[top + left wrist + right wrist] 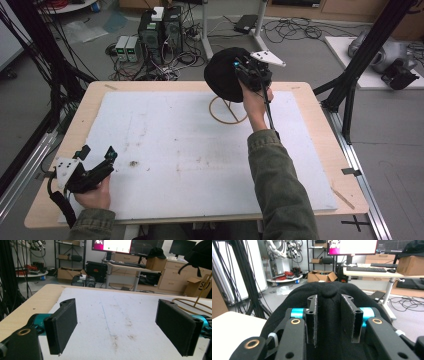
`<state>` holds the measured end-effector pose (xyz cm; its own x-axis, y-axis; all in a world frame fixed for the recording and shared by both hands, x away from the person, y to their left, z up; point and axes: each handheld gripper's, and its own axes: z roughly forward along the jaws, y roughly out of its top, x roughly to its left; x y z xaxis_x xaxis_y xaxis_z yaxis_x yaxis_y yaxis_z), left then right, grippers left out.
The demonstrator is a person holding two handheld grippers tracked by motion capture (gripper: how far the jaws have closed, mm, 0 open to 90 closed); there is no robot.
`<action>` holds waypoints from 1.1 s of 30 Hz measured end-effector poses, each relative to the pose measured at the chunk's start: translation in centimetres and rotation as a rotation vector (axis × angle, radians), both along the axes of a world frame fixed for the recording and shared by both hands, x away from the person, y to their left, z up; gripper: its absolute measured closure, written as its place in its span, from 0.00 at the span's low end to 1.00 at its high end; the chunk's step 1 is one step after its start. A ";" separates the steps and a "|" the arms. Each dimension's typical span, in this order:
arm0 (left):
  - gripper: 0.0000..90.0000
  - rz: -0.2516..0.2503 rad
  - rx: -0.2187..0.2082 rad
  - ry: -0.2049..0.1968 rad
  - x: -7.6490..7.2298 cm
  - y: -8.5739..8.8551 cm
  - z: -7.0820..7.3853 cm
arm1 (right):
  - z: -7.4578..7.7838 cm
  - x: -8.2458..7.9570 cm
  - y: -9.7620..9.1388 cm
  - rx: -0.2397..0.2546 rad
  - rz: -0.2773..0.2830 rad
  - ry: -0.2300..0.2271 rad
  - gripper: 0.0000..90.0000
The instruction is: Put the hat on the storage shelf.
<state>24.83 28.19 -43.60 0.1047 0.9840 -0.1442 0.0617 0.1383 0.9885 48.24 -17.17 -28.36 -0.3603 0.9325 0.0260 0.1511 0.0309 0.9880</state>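
The right gripper (243, 70) is raised at about 1 o'clock over the table (60, 145), its jaws drawn narrow on a fold of a black cap (225, 75). In the right gripper view the two pads pinch the fabric just behind the button on the cap's crown (329, 293), so the cap hangs from its top and keeps its dome shape; that hold looks chosen for lowering it squarely. Directly under the cap stands a thin wire stand (227, 111) with a ring base resting on the white mat (175, 150). From above I cannot tell whether the cap touches the stand's upright or sits just over it.

The left gripper (96, 157) rests low at about 8 o'clock on the table's near edge, jaws wide apart and empty, well away from the cap. It seems parked so the right hand (255, 102) has room to work.
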 end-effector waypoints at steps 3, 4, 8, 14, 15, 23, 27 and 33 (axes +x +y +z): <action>0.20 0.002 -0.002 -0.001 0.0 0.0 0.0 | 0.1 -0.1 0.0 0.005 0.000 -0.006 0.71; 0.20 0.001 -0.001 0.000 0.0 0.0 0.0 | 0.1 -0.1 0.0 0.004 0.000 -0.006 0.68; 0.20 -0.001 0.000 0.002 0.0 0.0 0.0 | 0.2 -0.1 -0.3 0.013 -0.009 -0.012 0.49; 0.21 -0.005 0.001 0.000 0.0 -0.1 0.0 | 0.4 -0.2 -0.8 0.012 -0.036 -0.014 0.33; 0.21 -0.006 0.001 -0.001 0.0 0.0 0.0 | 0.4 -0.2 -0.9 0.010 -0.037 -0.019 0.32; 0.21 -0.004 -0.001 0.004 0.0 0.0 0.0 | 0.1 -1.2 -1.4 -0.037 -0.123 -0.074 0.17; 0.21 0.000 -0.001 0.002 -0.1 0.0 0.0 | 0.1 -2.1 -2.1 -0.030 -0.116 -0.073 0.16; 0.21 0.003 -0.003 -0.003 -0.2 0.0 0.1 | -0.7 -2.8 -3.0 -0.016 -0.108 -0.040 0.15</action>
